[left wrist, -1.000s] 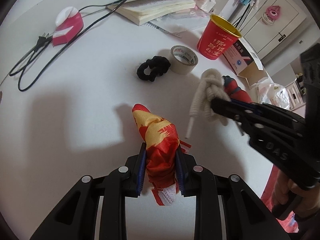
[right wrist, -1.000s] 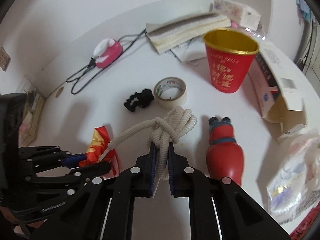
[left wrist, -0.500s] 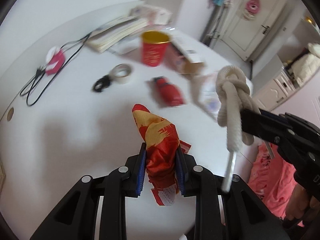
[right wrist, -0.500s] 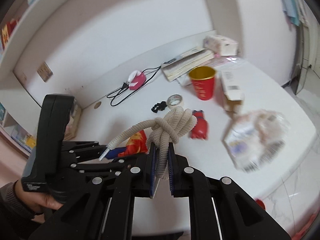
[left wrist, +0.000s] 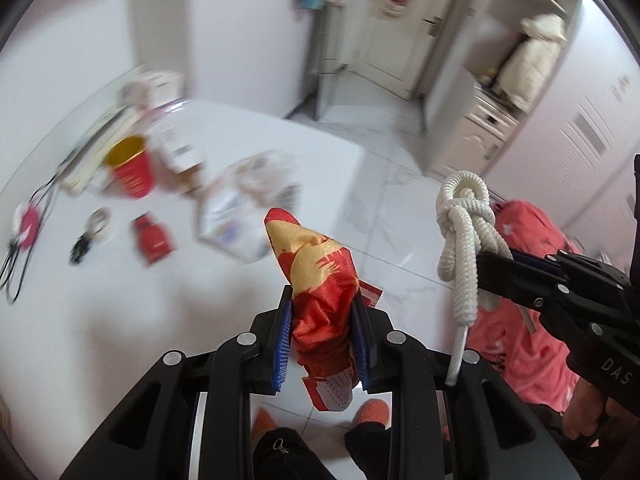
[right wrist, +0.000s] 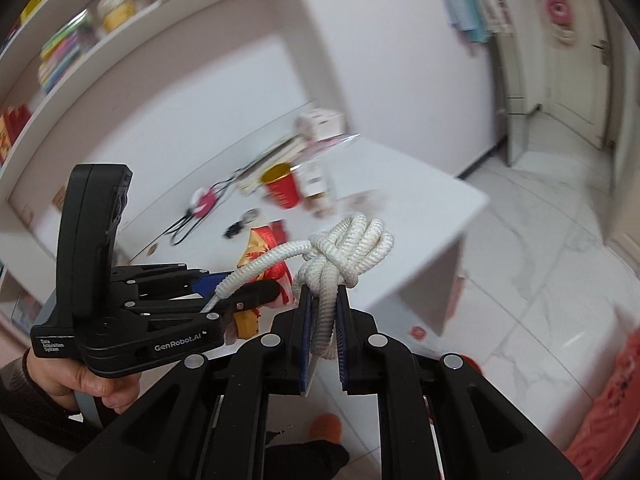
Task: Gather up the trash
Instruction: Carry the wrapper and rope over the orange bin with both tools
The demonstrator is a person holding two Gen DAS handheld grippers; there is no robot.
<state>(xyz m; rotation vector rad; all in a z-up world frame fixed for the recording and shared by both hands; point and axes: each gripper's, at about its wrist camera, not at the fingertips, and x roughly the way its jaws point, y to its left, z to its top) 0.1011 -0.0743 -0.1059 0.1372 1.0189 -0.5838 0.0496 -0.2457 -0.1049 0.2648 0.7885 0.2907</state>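
- Far left, on the white table (left wrist: 168, 280): a red paper cup (left wrist: 130, 170), a roll of tape (left wrist: 99, 220), a black hair tie (left wrist: 80, 247) and a small red bottle-like item (left wrist: 154, 238), all blurred and well apart from both grippers.
- Centre: the left gripper (left wrist: 322, 332) is clamped on a crumpled red-and-yellow wrapper (left wrist: 320, 280), held in the air off the table edge, above the tiled floor (left wrist: 396, 216).
- Right: the right gripper (right wrist: 322, 320) is closed around a knotted white rope (right wrist: 344, 248); one loose end trails toward the left gripper.
- Judgement: both pieces are in carry to a bin, which is not in view.
- Recommendation: maintain both grips, keep the grippers apart so the rope tail cannot snag, and release only directly above the bin.
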